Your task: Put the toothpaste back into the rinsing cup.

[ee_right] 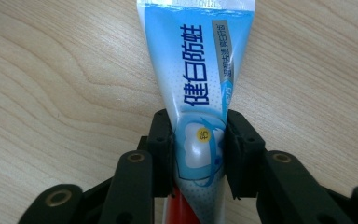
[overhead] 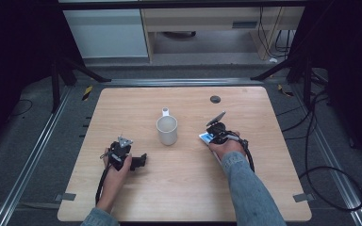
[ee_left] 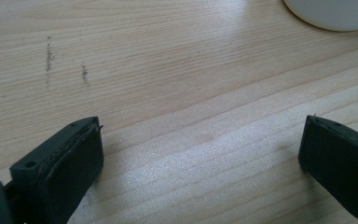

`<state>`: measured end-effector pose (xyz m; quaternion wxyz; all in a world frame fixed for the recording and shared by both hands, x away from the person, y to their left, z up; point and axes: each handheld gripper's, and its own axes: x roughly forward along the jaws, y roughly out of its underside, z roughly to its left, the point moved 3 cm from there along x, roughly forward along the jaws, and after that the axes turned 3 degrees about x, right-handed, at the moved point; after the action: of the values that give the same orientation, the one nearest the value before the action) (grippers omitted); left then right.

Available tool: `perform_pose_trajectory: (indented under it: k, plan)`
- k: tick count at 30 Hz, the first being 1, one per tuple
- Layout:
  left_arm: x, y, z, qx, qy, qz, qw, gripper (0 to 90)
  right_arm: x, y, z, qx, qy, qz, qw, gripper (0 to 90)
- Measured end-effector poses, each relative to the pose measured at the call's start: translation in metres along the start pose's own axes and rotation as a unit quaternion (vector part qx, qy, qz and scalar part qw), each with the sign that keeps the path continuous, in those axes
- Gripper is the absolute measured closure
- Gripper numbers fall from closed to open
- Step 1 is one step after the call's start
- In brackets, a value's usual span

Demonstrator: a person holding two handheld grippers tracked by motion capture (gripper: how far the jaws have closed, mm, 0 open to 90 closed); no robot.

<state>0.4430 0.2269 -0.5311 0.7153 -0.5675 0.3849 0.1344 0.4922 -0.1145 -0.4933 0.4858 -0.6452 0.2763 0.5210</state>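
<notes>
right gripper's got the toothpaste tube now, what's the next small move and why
Probably lift the toothpaste tube straight up off the table. The right gripper has its jaws pressed on both sides of the tube, which lies flat on the wood. The white mug stands open just beside it, a likely place to carry it. The left gripper waits open, holding nothing.

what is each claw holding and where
The right claw grips a toothpaste tube across its body near the cap end; the left claw is open, holding nothing.
</notes>
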Motion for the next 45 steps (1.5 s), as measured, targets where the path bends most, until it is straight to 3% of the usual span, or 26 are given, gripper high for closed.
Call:
perform_pose_trajectory:
  k: [5,8,11,23,28,34,45]
  plan:
    - [0.0,0.0,0.0,0.0,0.0,0.0,1.0,0.0,-0.004,0.002,-0.002,-0.02,-0.022,-0.014,0.9995,71.5]
    - [0.0,0.0,0.0,0.0,0.001,0.0,1.0,0.0,-0.007,0.004,-0.002,-0.017,-0.029,-0.016,0.9993,72.1]
    - [0.0,0.0,0.0,0.0,0.001,0.0,1.0,0.0,-0.013,0.006,-0.002,-0.025,-0.04,-0.037,0.9982,72.5]
    - [0.0,0.0,0.0,0.0,0.001,0.0,1.0,0.0,-0.038,0.007,0.007,-0.031,-0.06,-0.085,0.994,73.4]
    - [0.0,0.0,0.0,0.0,0.001,0.0,1.0,0.0,-0.045,0.005,0.008,-0.034,-0.061,-0.091,0.9934,73.7]
    - [0.0,0.0,0.0,0.0,0.001,-0.001,1.0,0.0,-0.056,0.001,0.009,-0.031,-0.075,-0.116,0.9899,73.9]
    - [0.0,0.0,0.0,0.0,0.001,0.0,1.0,0.0,-0.074,-0.003,0.011,-0.037,-0.075,-0.149,0.9853,74.1]
